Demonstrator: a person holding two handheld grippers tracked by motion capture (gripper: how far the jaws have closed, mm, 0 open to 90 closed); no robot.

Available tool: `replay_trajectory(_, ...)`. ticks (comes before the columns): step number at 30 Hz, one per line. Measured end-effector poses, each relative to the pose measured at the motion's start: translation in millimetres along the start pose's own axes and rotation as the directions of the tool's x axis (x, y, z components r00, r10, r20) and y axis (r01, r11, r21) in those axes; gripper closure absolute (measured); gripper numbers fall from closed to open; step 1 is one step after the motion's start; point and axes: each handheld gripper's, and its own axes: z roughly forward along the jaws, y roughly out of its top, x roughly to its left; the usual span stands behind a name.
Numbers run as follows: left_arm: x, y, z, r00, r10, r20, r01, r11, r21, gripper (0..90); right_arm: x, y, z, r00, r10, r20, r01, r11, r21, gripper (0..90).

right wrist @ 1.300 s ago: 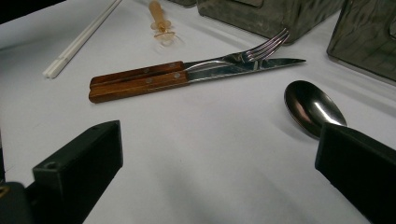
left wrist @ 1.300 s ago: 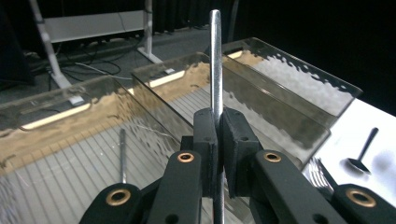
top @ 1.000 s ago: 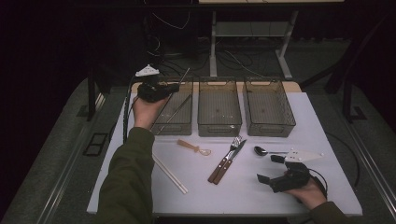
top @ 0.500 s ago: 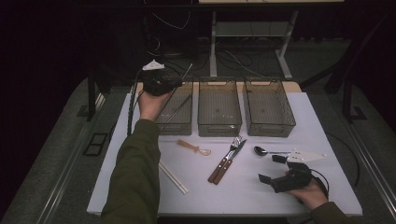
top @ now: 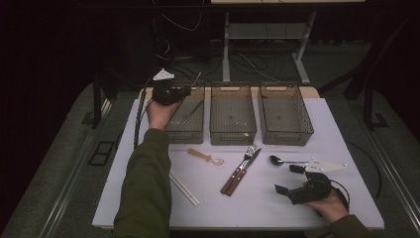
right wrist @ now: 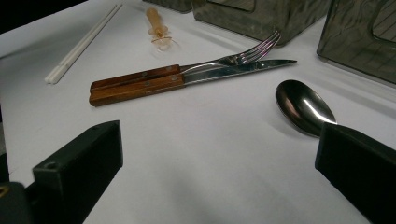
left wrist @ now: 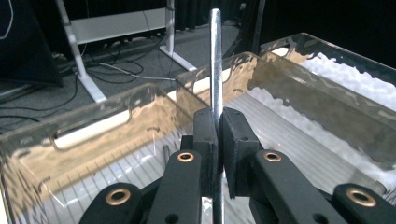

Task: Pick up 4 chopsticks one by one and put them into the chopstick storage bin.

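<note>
**Metal chopstick goes into the first bin; most cutlery still out**

The left hand-held gripper pinches a thin metal chopstick between closed jaws, over the far end of the left bin, where another slim metal stick already leans. Sorting looks barely begun. The middle bin and right bin look empty. On the counter remain one fork, one knife, one spoon, one small amber spoon and one pair of white chopsticks. The right hand-held gripper rests nearby, jaws wide apart, empty.
</note>
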Motion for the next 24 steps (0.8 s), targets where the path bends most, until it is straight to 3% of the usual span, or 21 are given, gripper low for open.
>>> replay_trajectory(6,3.8,-13.3,0.0,0.9997,-0.016,-0.019,0.017,0.9993,0.034,84.2,-0.3,-0.4,0.4,1.0,0.001,0.003,-0.001,1.0,0.001,1.1)
replay_trajectory(15,3.0,-18.4,2.6,0.9985,-0.023,-0.05,0.026,0.9967,0.077,83.1,0.1,-0.5,0.4,1.0,-0.001,0.001,0.001,1.0,0.002,1.1)
replay_trajectory(20,2.0,-18.0,1.4,0.9971,-0.018,-0.074,0.023,0.997,0.074,69.1,0.0,-0.5,0.3,1.0,-0.002,0.0,0.002,1.0,-0.001,1.1)
replay_trajectory(24,-2.2,-16.2,-2.4,0.9976,-0.015,-0.068,0.02,0.9963,0.084,58.6,0.0,-0.5,1.0,1.0,-0.005,0.0,0.005,1.0,0.001,1.1)
